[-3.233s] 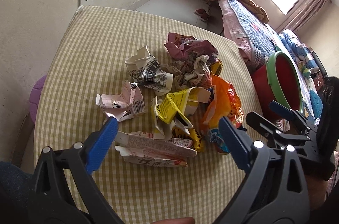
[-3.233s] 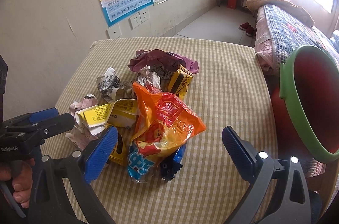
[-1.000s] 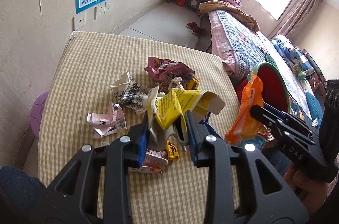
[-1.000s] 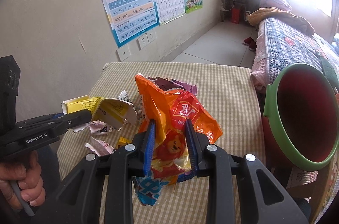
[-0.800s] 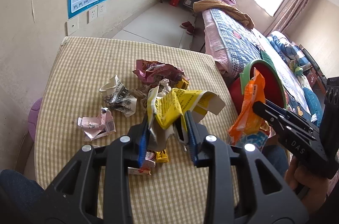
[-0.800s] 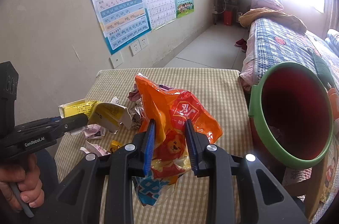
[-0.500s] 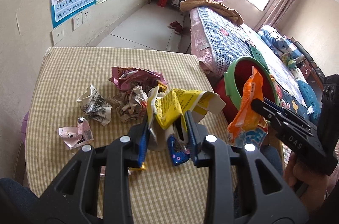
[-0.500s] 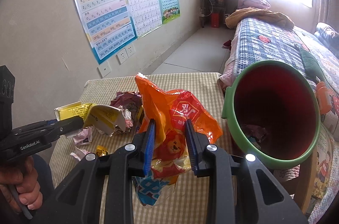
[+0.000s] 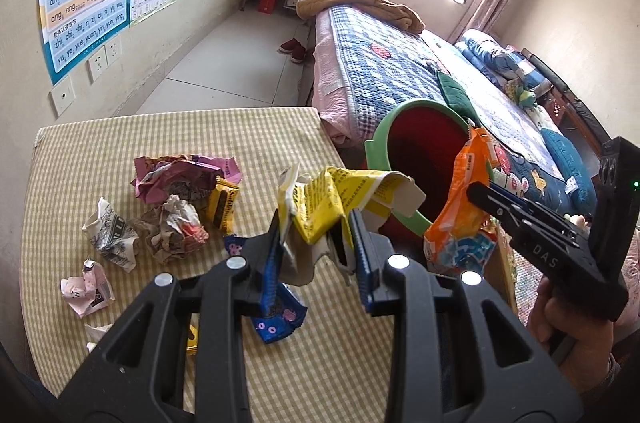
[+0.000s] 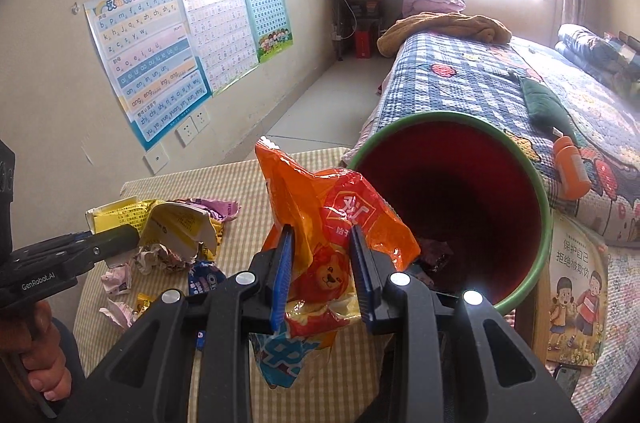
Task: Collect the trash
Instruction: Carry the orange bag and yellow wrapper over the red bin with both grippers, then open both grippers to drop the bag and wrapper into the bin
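Note:
My left gripper is shut on a crumpled yellow carton, held above the checked table. My right gripper is shut on an orange snack bag, held just in front of the mouth of the red bin with a green rim. The bin stands off the table's right edge, with some trash at its bottom. In the left wrist view the orange bag hangs at the bin's rim. More wrappers lie on the table: a purple one, crumpled paper, a blue wrapper.
A bed with a blue quilt runs behind the bin. An orange bottle lies on the quilt. A children's book leans beside the bin. Posters hang on the left wall.
Both grippers closed on trash, lifted it off the table, and have swung right toward the bin. The bin now fills more of the right wrist view.

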The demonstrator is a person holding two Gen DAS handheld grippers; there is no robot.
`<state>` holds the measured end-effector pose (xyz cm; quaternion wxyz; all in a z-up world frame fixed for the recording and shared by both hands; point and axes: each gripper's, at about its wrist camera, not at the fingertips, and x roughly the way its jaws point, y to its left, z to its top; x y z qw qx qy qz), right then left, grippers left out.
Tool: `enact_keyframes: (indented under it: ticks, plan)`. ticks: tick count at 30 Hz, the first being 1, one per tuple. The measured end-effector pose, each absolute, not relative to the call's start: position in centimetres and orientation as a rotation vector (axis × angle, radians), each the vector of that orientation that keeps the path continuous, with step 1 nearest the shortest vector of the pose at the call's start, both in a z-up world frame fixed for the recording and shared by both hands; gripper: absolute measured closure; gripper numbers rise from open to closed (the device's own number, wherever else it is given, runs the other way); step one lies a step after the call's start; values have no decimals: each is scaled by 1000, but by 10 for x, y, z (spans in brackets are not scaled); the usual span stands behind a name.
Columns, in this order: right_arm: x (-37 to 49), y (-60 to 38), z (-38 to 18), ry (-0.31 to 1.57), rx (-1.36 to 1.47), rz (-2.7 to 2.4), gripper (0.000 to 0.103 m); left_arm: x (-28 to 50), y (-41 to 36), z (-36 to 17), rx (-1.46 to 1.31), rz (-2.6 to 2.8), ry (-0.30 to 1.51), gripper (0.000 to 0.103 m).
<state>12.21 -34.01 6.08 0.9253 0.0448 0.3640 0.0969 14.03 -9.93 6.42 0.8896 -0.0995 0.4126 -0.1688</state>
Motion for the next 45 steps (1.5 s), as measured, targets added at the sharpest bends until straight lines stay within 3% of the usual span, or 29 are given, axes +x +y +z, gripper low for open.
enact_keyframes:
  ticks: [20, 45]
  plan:
    - [143, -433, 49, 743, 152, 57, 75, 192, -205, 73, -133, -502, 845, 73]
    - [180, -472, 24, 773, 191, 19, 73, 244, -260, 43, -110, -539, 899, 70]
